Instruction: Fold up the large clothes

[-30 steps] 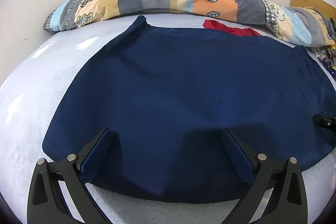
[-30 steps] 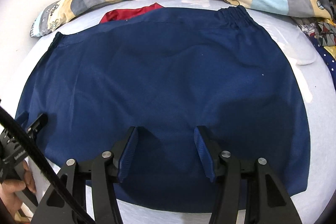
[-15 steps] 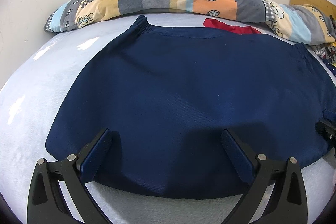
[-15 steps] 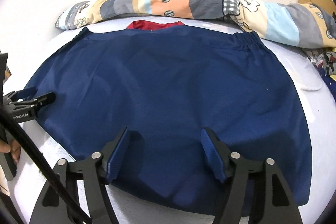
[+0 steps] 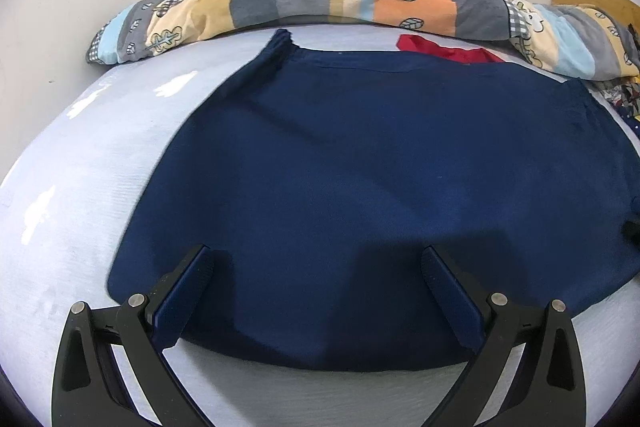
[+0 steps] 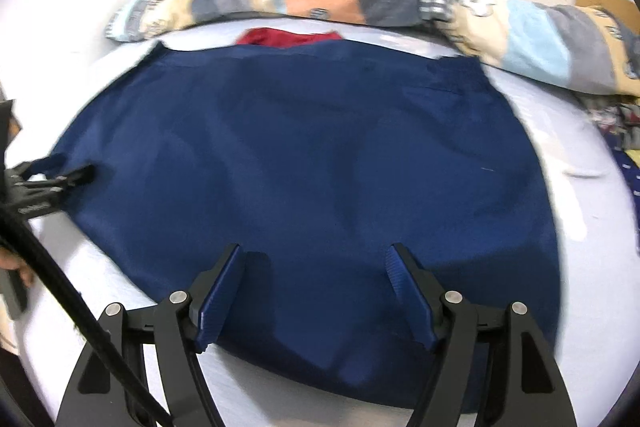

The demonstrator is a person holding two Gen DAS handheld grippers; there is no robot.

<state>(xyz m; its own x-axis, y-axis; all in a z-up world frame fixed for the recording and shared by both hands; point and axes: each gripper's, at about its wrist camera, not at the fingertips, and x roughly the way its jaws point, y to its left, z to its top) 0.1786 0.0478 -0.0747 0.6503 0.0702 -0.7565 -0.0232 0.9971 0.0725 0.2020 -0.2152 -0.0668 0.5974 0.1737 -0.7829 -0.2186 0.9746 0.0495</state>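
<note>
Both pairs of fingers are spread wide and nothing is held; the left gripper (image 5: 316, 259) and right gripper (image 6: 316, 257) are poised over the near hem of the navy garment (image 5: 380, 167), which is spread flat on the pale bed (image 5: 88, 167); its long axis runs side to side, waistband at the far edge; each gripper is nearest its own near corner; a folded quilt (image 5: 320, 3) and a red cloth (image 5: 444, 49) crowd the far edge; open sheet is seen left and near.

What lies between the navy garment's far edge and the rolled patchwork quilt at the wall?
A red cloth pokes out from under the navy garment, just short of the patchwork quilt; pale bedsheet fills the remainder. Both wrist views show it.
</note>
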